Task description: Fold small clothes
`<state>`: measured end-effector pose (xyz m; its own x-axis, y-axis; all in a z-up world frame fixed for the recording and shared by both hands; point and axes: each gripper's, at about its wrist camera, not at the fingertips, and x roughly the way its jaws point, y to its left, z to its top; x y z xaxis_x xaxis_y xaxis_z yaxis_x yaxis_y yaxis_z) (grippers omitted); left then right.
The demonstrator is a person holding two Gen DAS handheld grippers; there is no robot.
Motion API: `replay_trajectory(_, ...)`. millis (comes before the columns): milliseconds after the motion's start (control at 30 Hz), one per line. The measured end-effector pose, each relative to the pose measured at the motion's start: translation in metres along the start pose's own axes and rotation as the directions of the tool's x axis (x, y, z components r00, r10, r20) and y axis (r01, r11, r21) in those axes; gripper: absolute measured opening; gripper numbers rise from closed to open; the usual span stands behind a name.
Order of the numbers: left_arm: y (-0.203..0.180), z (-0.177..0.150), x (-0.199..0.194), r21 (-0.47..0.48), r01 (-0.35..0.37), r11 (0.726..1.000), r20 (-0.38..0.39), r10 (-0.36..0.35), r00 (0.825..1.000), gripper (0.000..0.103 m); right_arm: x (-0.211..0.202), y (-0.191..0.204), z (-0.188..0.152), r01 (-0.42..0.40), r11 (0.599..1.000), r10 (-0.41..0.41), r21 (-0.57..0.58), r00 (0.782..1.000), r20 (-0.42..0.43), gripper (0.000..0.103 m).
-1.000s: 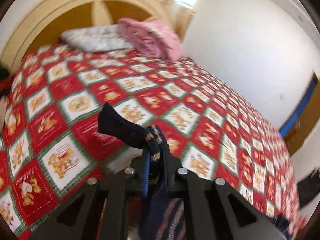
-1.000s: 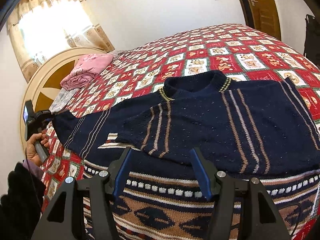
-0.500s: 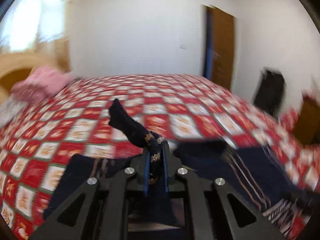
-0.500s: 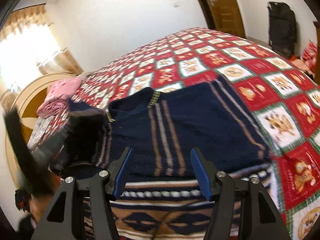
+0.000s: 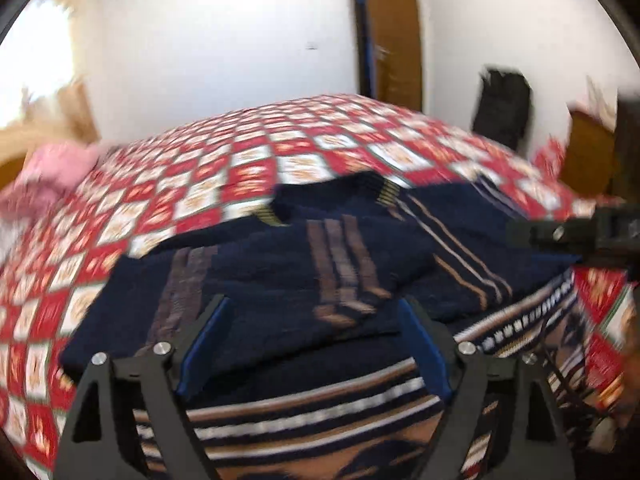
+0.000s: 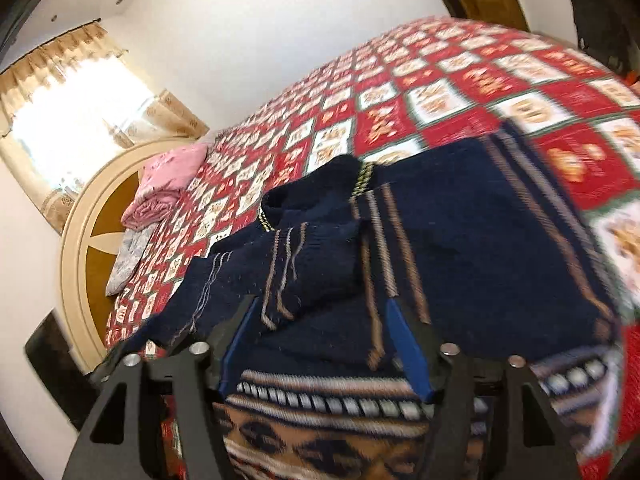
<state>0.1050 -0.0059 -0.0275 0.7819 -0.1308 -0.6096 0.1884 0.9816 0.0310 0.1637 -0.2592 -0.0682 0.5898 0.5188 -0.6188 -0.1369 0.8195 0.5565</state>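
Observation:
A navy knitted sweater [image 5: 460,240] with tan stripes and a patterned hem band [image 5: 320,412] lies flat on the bed. One sleeve [image 5: 344,268] is folded across its chest. My left gripper [image 5: 312,324] hovers over the hem with its jaws opening wide and nothing pinched between them. In the right wrist view the same sweater [image 6: 480,240] and folded sleeve [image 6: 316,264] lie ahead. My right gripper [image 6: 320,324] is above the hem band [image 6: 328,420], jaws opening, with no cloth gripped. The right gripper's black frame [image 5: 560,236] shows at the left view's right edge.
The red and white checked bedspread [image 6: 440,92] covers the whole bed. A pink folded blanket [image 6: 160,184] and a pillow [image 6: 128,256] lie by the cream headboard [image 6: 76,248]. A wooden door [image 5: 396,32] and a black bag [image 5: 504,104] stand beyond the bed's far side.
My left gripper carried the sleeve cuff across over the sweater and let it go, and its jaws now stand wide. My right gripper shifted sideways and rolled, its jaws slightly wider.

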Motion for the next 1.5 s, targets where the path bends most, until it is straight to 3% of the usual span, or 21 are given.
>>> replay_trajectory(100,0.041,-0.004,-0.017,-0.088,-0.115,0.989,0.013,0.116,0.993,0.087,0.036,0.003,0.011,0.041,0.999,-0.041,-0.005,0.998,-0.043,0.069)
replay_trajectory(200,0.078,-0.009,-0.033,-0.179,-0.204,0.963,0.006,0.208,0.978,0.087,0.069,0.017,0.009,0.118,0.988,-0.125,-0.096,0.990,-0.064,0.069)
replay_trajectory(267,0.103,-0.016,-0.041,-0.237,-0.260,0.936,-0.005,0.266,0.964,0.087,0.082,0.036,0.001,0.162,0.966,-0.172,-0.201,0.984,-0.033,0.068)
replay_trajectory(300,0.116,-0.019,-0.045,-0.266,-0.293,0.918,-0.013,0.301,0.954,0.087,0.086,0.042,-0.002,0.182,0.954,-0.193,-0.239,0.981,-0.020,0.059)
replay_trajectory(333,0.127,-0.022,-0.049,-0.293,-0.323,0.900,-0.022,0.332,0.943,0.087,0.091,0.050,-0.005,0.201,0.938,-0.214,-0.282,0.977,-0.016,0.041)
replay_trajectory(400,0.145,-0.031,-0.053,-0.339,-0.353,0.872,-0.040,0.362,0.931,0.087,0.096,0.058,-0.008,0.192,0.927,-0.213,-0.323,0.977,-0.030,0.024)
replay_trajectory(433,0.149,-0.033,-0.052,-0.353,-0.355,0.865,-0.046,0.363,0.931,0.087,0.096,0.061,-0.009,0.184,0.923,-0.207,-0.338,0.978,-0.032,0.019)
replay_trajectory(600,0.168,-0.040,-0.051,-0.442,-0.341,0.830,-0.072,0.346,0.936,0.087,0.080,0.071,-0.001,0.197,0.893,-0.207,-0.405,0.978,0.021,0.017)
replay_trajectory(767,0.168,-0.035,-0.047,-0.441,-0.323,0.837,-0.070,0.327,0.943,0.087,0.043,0.083,0.011,0.290,0.799,-0.251,-0.526,0.957,0.146,0.017)
replay_trajectory(833,0.165,-0.031,-0.047,-0.426,-0.324,0.845,-0.059,0.331,0.942,0.087,0.031,0.079,0.013,0.341,0.753,-0.287,-0.563,0.940,0.186,0.017)
replay_trajectory(900,0.159,-0.027,-0.044,-0.414,-0.325,0.850,-0.053,0.334,0.941,0.087,0.025,0.063,0.014,0.378,0.733,-0.322,-0.566,0.925,0.201,0.017)
replay_trajectory(1000,0.150,-0.023,-0.034,-0.402,-0.303,0.864,-0.050,0.310,0.950,0.087,0.029,0.036,0.011,0.394,0.743,-0.360,-0.541,0.917,0.174,0.017)
replay_trajectory(1100,0.134,-0.020,-0.020,-0.361,-0.295,0.885,-0.061,0.293,0.954,0.087,0.046,0.008,0.001,0.361,0.779,-0.360,-0.512,0.927,0.106,0.021)
replay_trajectory(1167,0.120,-0.020,-0.005,-0.328,-0.299,0.896,-0.087,0.286,0.954,0.087,0.049,-0.002,-0.002,0.368,0.797,-0.364,-0.478,0.925,0.104,0.033)
replay_trajectory(1233,0.108,-0.022,0.009,-0.296,-0.297,0.908,-0.120,0.273,0.955,0.087,0.039,-0.009,0.000,0.397,0.814,-0.390,-0.424,0.914,0.108,0.060)
replay_trajectory(1333,0.095,-0.029,0.022,-0.246,-0.306,0.920,-0.179,0.267,0.947,0.087,0.013,-0.022,0.000,0.404,0.832,-0.396,-0.381,0.912,0.102,0.062)
replay_trajectory(1467,0.096,-0.040,0.027,-0.237,-0.310,0.920,-0.214,0.262,0.941,0.087,-0.038,-0.036,-0.004,0.544,0.775,-0.503,-0.320,0.839,0.208,0.062)
replay_trajectory(1500,0.098,-0.042,0.028,-0.240,-0.319,0.917,-0.222,0.268,0.937,0.087,-0.046,-0.035,-0.003,0.535,0.785,-0.486,-0.312,0.845,0.225,0.058)
